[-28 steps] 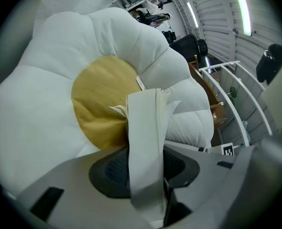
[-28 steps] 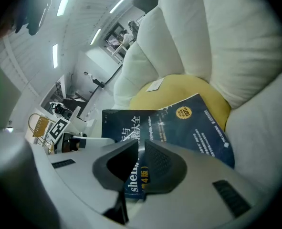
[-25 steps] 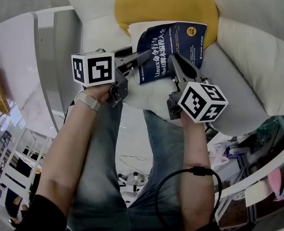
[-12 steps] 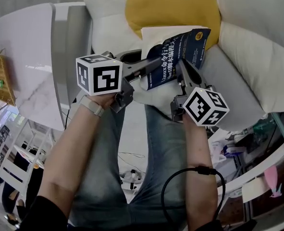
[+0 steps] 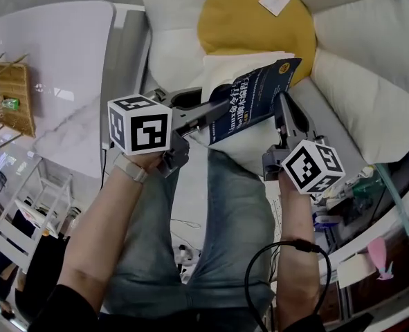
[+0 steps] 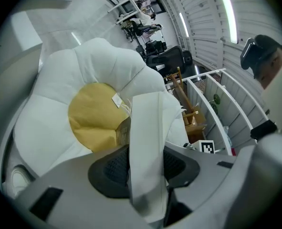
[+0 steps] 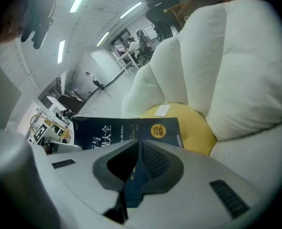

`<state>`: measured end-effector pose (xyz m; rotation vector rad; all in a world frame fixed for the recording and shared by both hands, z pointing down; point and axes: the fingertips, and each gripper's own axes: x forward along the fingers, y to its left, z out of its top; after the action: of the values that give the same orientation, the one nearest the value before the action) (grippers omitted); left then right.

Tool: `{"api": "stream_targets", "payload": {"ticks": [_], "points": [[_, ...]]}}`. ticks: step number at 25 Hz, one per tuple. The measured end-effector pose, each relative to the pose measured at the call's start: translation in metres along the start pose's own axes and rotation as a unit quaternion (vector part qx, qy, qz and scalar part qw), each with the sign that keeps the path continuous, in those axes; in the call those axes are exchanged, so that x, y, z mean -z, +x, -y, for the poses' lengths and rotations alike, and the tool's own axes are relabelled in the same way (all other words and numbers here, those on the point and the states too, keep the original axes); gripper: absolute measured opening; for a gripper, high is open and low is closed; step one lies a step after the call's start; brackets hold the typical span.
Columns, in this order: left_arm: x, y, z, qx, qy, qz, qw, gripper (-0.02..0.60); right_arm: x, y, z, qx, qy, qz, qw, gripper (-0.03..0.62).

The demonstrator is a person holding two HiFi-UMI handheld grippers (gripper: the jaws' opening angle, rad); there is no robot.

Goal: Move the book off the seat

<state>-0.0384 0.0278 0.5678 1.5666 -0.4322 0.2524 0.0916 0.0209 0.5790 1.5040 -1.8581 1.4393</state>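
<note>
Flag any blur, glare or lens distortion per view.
Head view: strong fisheye curving the white table edge, book cover sharp. Left gripper view: black vignette corners, ceiling strip lights blown out, the book's pages at the jaws soft. Right gripper view: same vignette, close jaws blurred, cover print readable.
</note>
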Motion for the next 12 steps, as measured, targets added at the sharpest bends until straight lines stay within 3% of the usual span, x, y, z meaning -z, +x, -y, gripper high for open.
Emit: {"api": "stream_targets", "payload": {"ticks": [3, 8, 12], "points": [[0.001, 0.008, -0.008, 0.011, -0.014, 0.001, 0.9998, 0.17, -0.005, 0.007, 0.014, 0.001, -0.001, 0.0, 1.0, 0.028], [-0.013, -0.013, 0.014, 0.021, -0.01, 0.023, 0.9995, 0.172, -0.03, -0.009, -0.005, -0.009, -0.006, 0.017, 1.0, 0.028], [-0.001, -0.003, 0.001, 0.022, -0.023, 0.034, 0.9989, 0.172, -0.015, -0.005, 0.013, -0.003, 0.004, 0.01, 1.0, 0.028]]}}
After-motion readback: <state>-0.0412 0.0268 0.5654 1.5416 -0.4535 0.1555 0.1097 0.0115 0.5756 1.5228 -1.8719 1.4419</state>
